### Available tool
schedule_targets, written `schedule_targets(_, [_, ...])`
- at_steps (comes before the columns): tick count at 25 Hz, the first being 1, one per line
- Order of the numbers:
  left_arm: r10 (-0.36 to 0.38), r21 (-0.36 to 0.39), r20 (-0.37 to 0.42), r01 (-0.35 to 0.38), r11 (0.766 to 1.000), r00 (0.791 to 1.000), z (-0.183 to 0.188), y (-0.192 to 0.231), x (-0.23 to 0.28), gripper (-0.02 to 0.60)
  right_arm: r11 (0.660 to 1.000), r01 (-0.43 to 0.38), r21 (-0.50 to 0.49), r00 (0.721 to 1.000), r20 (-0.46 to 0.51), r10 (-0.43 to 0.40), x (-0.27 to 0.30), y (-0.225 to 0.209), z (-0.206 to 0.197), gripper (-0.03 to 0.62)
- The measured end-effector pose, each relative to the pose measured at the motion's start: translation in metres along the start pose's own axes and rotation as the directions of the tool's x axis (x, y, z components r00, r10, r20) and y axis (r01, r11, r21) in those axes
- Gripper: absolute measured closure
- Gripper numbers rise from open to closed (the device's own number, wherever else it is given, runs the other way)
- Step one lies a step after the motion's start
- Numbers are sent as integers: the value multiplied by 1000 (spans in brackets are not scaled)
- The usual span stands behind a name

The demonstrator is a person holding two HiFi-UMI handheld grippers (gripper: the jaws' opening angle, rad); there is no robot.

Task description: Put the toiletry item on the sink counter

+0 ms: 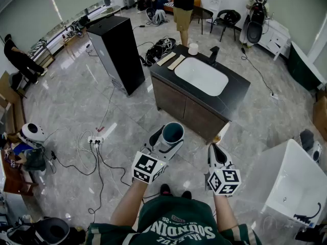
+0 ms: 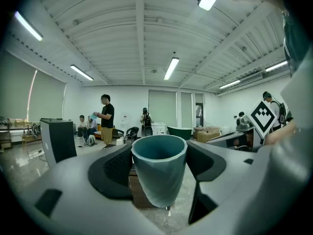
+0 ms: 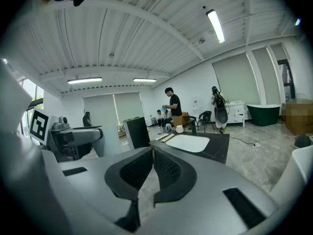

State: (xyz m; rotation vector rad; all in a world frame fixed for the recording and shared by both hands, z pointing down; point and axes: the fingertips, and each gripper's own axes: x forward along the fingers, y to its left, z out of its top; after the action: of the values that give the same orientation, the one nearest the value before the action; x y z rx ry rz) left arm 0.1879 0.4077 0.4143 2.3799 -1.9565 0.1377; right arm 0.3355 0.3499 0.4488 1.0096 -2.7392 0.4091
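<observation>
Cup (image 1: 172, 132), teal, upright with its mouth up, is pinched between the jaws of the left gripper (image 1: 167, 139). It is held in the air over the grey tiled floor (image 1: 76, 101), short of the sink cabinet and not on it. Left gripper view: both pads (image 2: 113, 168) press the cup's upper wall, with the jaws spread wide around it. Right gripper (image 1: 214, 149) is just beside it on the right and empty. Right gripper view shows its pads (image 3: 168, 169) pressed together at the tips.

Dark tabletop (image 1: 236, 92) of the cabinet lies ahead, with a white basin (image 1: 201, 76) sunk in it and a black faucet (image 1: 213, 55) at the far edge. Next to the faucet is a small white cylinder (image 1: 193, 49), a roll or a cup, too small to say. Two pale flat strips (image 1: 171, 60) lie at the tabletop's far left corner. Tall black box (image 1: 117, 52) stands left of the cabinet. White power strip (image 1: 95, 140) with cables lies on the floor at left. White tub (image 1: 286, 182) is at right. Person (image 1: 183, 6) stands beyond the cabinet.
</observation>
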Motion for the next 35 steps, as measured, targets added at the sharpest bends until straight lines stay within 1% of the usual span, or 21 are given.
schedule_targets(10, [-5, -10, -4, 5, 1000, 1000, -7, 0, -23, 232, 1000, 9, 7, 1000, 3, -9, -12, 20, -10, 551])
schedule_targets(20, [-12, -22, -7, 11, 1000, 1000, -13, 9, -28, 232, 1000, -7, -2, 1000, -5, 7, -4, 36, -13, 551])
schedule_targets(35, [-24, -33, -10, 24, 999, 1000, -24, 52, -37, 232, 1000, -20, -3, 1000, 1, 20, 30, 70, -12, 551])
